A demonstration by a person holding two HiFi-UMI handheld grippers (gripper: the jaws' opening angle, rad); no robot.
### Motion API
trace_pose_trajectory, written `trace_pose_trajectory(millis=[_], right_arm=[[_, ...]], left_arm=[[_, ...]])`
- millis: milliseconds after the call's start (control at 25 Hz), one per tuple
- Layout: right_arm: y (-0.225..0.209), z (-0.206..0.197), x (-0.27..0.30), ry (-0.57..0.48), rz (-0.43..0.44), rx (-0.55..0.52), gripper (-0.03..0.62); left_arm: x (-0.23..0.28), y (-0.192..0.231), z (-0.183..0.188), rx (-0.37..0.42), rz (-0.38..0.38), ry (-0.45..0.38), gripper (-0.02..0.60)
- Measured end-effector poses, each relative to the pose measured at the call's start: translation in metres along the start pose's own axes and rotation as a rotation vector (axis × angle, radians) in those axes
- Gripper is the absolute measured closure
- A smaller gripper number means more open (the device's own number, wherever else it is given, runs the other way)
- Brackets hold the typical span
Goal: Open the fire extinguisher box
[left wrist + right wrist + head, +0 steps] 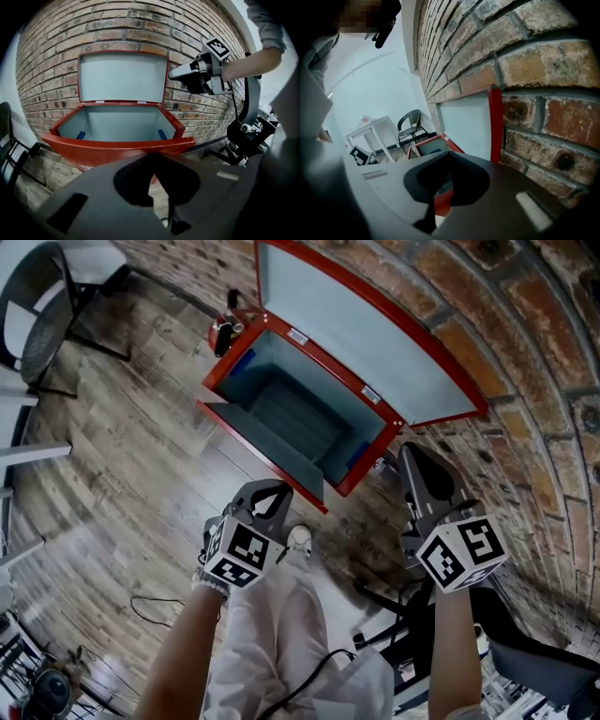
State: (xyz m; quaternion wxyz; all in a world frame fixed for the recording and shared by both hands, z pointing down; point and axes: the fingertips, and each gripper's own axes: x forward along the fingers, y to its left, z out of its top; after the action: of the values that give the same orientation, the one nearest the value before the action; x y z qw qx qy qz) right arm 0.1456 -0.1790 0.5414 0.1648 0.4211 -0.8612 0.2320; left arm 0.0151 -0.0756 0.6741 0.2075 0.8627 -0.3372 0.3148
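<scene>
Head view: box [300, 413] beyond hand-held gripper [267, 495]

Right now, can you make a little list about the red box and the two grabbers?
Box: red, against the brick wall
Lid: up, leaning back on the wall
Inside: no extinguisher seen; blue strips on the sides
Left gripper: shut, empty, in front of the box
Right gripper: shut, empty, beside the lid, not touching it
</scene>
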Motion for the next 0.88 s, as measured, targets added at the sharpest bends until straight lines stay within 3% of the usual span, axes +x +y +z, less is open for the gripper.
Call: trace_pose_trajectory(millis=[440,640,880], right_arm=[[0.075,-0.062,0.033,0.190,0.233,0.020,0.585],[0.114,-0.095,0.041,0.283,0.332,0.037,0.527],[0.149,-0.137,0.042,0.402,0.429,0.027,0.503]], left_arm=[[-0.014,-0.006,-0.029,-0.007,-0.018,0.023,0.584],[-0.021,-0.010,-0.047,0.003,-0.031,0.053,0.583],[-0.027,-0.013,-0.068,0.002,-0.045,0.074,0.584]])
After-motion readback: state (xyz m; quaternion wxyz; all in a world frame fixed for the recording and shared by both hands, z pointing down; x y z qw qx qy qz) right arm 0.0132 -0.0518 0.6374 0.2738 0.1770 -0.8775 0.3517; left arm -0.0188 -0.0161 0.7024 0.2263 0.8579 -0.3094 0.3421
